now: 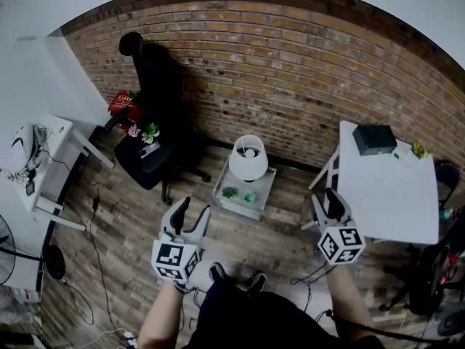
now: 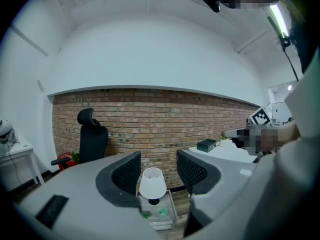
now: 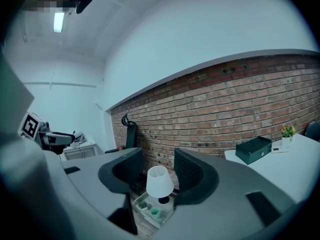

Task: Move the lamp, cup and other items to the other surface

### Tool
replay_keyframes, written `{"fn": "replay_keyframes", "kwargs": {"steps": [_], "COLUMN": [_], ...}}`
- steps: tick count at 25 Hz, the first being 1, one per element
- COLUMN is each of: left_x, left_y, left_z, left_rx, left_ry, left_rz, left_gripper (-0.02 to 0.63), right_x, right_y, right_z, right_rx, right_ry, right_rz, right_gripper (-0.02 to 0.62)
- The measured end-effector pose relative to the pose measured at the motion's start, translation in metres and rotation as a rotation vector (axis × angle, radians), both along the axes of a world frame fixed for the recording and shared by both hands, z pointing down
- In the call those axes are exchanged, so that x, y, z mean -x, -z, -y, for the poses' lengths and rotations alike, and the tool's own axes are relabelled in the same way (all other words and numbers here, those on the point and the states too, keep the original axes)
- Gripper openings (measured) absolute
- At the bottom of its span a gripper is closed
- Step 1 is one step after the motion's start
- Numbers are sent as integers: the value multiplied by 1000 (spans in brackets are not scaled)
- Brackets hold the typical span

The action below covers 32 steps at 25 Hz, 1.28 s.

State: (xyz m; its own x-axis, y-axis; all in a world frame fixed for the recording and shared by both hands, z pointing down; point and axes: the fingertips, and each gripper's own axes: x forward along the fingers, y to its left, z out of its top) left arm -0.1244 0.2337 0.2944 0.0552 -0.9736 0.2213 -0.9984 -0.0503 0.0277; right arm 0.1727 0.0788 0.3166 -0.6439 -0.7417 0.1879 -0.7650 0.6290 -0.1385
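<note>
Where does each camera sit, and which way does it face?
Head view: on the person's head, looking steeply down; shows both forearms, left tool and right tool.
Left gripper view: on the left tool, facing the brick wall; shows its open jaws.
Right gripper view: on the right tool, facing that wall; shows its open jaws.
Shared: all three show the white lamp.

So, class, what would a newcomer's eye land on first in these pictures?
The white lamp on the low table by the brick wall, centre. Then the black chair at left and the white table with a dark box at right. The left gripper and right gripper hang in front, jaws apart, empty.
</note>
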Motion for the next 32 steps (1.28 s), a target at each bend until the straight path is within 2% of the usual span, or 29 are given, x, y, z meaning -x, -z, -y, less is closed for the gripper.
{"fn": "replay_keyframes", "kwargs": {"steps": [6, 12, 17, 20, 26, 32], "left_x": [33, 68, 89, 102, 122, 128], "left_y": [-13, -7, 1, -12, -30, -53], "left_z": [39, 114, 178, 203, 238, 267], "left_rx": [-1, -49, -66, -53, -42, 20], "left_ry": [-36, -176, -275, -321, -358, -348], "left_rz": [-11, -39, 28, 22, -40, -96], "left_gripper": [222, 222, 222, 222, 222, 222], "right_x": [29, 44, 60, 72, 90, 104], "right_y": [1, 35, 55, 49, 36, 7], "right_z": [29, 71, 102, 110, 124, 152], "right_rx": [-21, -74, -92, -76, -46, 2], "right_ry": [-17, -133, -237, -260, -296, -259], "right_rz": [-13, -2, -35, -78, -107, -104], "right_gripper": [204, 195, 196, 196, 196, 195]}}
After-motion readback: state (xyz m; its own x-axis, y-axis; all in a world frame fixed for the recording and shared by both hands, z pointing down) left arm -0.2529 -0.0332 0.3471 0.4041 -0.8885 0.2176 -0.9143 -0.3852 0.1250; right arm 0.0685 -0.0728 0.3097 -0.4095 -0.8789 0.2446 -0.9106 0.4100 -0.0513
